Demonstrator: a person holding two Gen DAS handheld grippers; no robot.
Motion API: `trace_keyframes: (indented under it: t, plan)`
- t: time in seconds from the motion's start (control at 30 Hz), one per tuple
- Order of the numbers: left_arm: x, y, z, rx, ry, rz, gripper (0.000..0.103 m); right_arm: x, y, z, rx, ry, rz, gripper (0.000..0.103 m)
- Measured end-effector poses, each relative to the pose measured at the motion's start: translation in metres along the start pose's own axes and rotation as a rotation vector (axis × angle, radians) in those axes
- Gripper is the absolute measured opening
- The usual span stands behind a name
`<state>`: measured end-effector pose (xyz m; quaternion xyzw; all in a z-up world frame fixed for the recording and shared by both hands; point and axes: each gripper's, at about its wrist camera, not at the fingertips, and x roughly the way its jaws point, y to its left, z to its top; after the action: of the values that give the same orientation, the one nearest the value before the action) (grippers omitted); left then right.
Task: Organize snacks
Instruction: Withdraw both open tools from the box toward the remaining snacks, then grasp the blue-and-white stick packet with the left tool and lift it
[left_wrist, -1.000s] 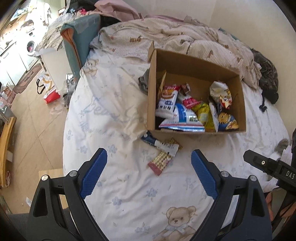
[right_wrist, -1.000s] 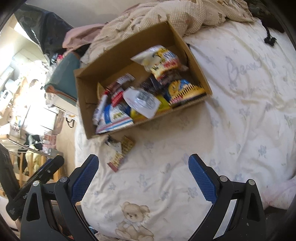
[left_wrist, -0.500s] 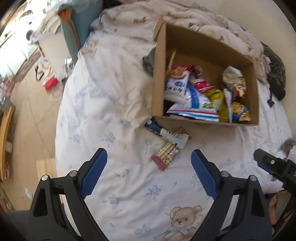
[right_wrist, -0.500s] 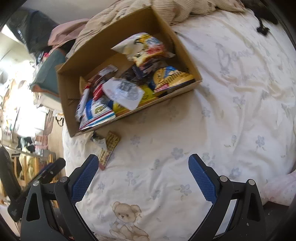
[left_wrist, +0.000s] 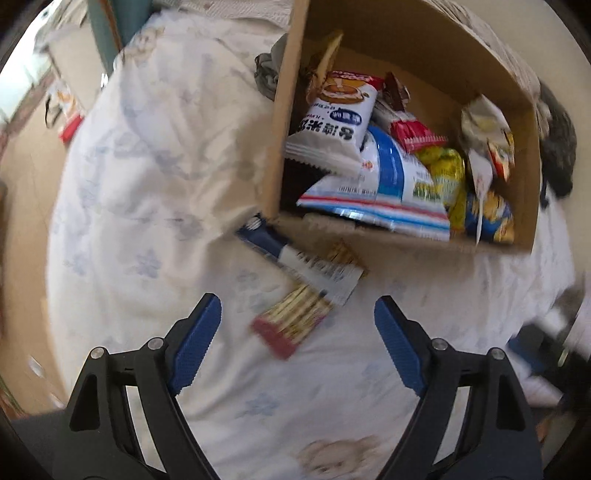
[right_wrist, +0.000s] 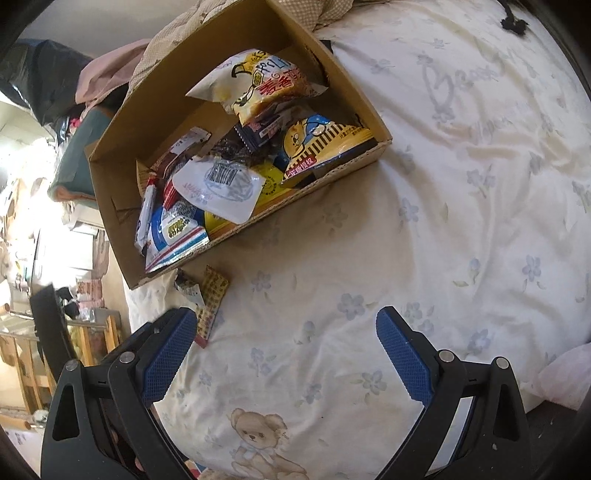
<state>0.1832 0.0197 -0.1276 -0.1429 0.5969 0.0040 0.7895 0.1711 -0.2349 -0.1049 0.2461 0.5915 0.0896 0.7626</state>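
Note:
A cardboard box (left_wrist: 280, 147) (right_wrist: 110, 206) holding several snack packets lies on the white bed cover. Outside its near left corner lie two loose packets: a blue-and-white one (left_wrist: 306, 264) (right_wrist: 190, 290) across a checked cracker pack (left_wrist: 295, 319) (right_wrist: 212, 299) with a red end. My left gripper (left_wrist: 297, 306) hangs above the cracker pack, which shows between its blue pads; the jaws are closing and touch nothing. My right gripper (right_wrist: 286, 315) stands open over bare cover to the right of those packets, nothing between its fingers.
The bed cover (right_wrist: 461, 221) stretches wide to the right of the box. A rumpled beige quilt (right_wrist: 177, 40) lies behind the box. The bed's left edge drops to the floor (left_wrist: 26, 206), with a bag and furniture there. A grey cloth (left_wrist: 267, 74) sits by the box's far left corner.
The left gripper has dropped toward the two loose packets, which now look larger and sit between its pads, and its jaws have narrowed. The right gripper sank slightly.

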Motion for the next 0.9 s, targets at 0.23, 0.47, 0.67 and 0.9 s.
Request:
trace_keyframes:
  t: [0.23, 0.47, 0.67, 0.9]
  plan:
    - [0.035, -0.029, 0.010, 0.113, 0.005, 0.067, 0.083, 0.002, -0.010, 0.002, 0.020, 0.024, -0.010, 0.100]
    - [0.052, -0.004, 0.016, 0.000, 0.040, 0.048, 0.038, 0.003, -0.009, 0.000, 0.007, 0.031, -0.016, 0.100]
    - [0.035, -0.001, -0.001, 0.005, 0.076, -0.006, 0.014, 0.005, -0.007, 0.002, 0.017, 0.037, -0.004, 0.100]
    - [0.027, -0.035, -0.047, 0.137, 0.166, -0.095, 0.014, -0.005, -0.007, 0.003, 0.020, 0.008, 0.006, 0.100]
